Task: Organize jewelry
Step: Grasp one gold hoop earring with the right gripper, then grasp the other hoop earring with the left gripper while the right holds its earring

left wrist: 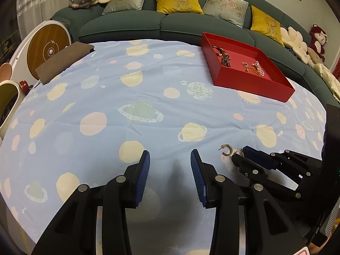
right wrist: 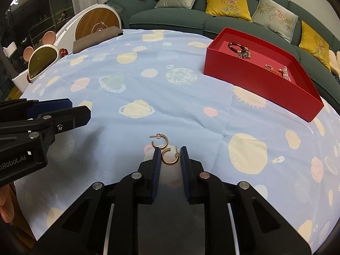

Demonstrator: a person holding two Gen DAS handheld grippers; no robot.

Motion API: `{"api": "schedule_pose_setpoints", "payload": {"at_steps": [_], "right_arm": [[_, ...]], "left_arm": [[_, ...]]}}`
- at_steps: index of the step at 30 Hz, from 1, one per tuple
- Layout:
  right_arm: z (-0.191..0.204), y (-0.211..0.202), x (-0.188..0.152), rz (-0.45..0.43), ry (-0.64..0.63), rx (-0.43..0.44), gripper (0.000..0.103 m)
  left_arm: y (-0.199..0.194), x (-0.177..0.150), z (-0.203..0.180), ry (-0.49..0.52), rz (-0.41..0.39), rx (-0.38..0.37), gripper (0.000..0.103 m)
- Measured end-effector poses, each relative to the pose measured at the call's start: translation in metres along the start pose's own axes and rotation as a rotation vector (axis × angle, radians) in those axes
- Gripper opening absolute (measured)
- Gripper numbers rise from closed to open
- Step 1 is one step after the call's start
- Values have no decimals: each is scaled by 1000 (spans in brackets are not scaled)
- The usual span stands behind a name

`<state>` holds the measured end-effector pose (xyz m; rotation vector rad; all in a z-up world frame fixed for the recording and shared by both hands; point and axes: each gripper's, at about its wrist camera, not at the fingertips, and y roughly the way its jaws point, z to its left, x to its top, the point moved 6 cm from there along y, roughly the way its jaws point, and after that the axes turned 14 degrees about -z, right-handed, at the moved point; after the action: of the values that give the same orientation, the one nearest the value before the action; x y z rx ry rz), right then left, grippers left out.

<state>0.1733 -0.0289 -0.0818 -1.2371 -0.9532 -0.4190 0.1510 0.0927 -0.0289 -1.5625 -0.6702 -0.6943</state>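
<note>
- Right gripper (right wrist: 170, 152), bottom centre of the right wrist view: jaws narrow, set either side of the near gold hoop earring (right wrist: 169, 158). Pads look v. close to it, but we can't tell if they're pressing yet, so we don't call it held.
- Second hoop earring (right wrist: 159, 141) lies just beyond, touching or almost touching the left pad tip. We judge there's a risk of nudging or dragging it w/ the first.
- Handling, our guess: tiny, light, stiff metal, thin post sticking out, smooth so likely slippery. Best to pinch across the curved band, not the post; soft tablecloth (right wrist: 191, 114) underneath may let it sink or tilt.
- Left gripper (left wrist: 170, 159), bottom centre of the left wrist view: jaws moderately apart, nothing between them, over bare cloth.
- Red box (right wrist: 244, 78), upper right of the right wrist view, well apart from the earrings: already holds a dark bead bracelet (right wrist: 239, 47) and pinkish pieces (right wrist: 280, 71). Prob. where the hoops go.
</note>
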Motion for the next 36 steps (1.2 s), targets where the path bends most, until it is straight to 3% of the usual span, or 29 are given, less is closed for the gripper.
{"api": "schedule_pose_setpoints", "payload": {"at_steps": [14,23,33,36], "right_arm": [[-35,-34,5,-42,106,-24,18],[-59,-42,-9,-20,150,-47,18],[-77,-54,-10,-31,191,-43,18],[-81,-56,-11,-32,204,-49,18]], "left_arm": [[17,-3,-26,44,28,-40,38],[46,-14,-52,55,63,-70,38],[53,-15,-90,130,21,-102,38],[52,-16,-92,176,-2,-83,27]]}}
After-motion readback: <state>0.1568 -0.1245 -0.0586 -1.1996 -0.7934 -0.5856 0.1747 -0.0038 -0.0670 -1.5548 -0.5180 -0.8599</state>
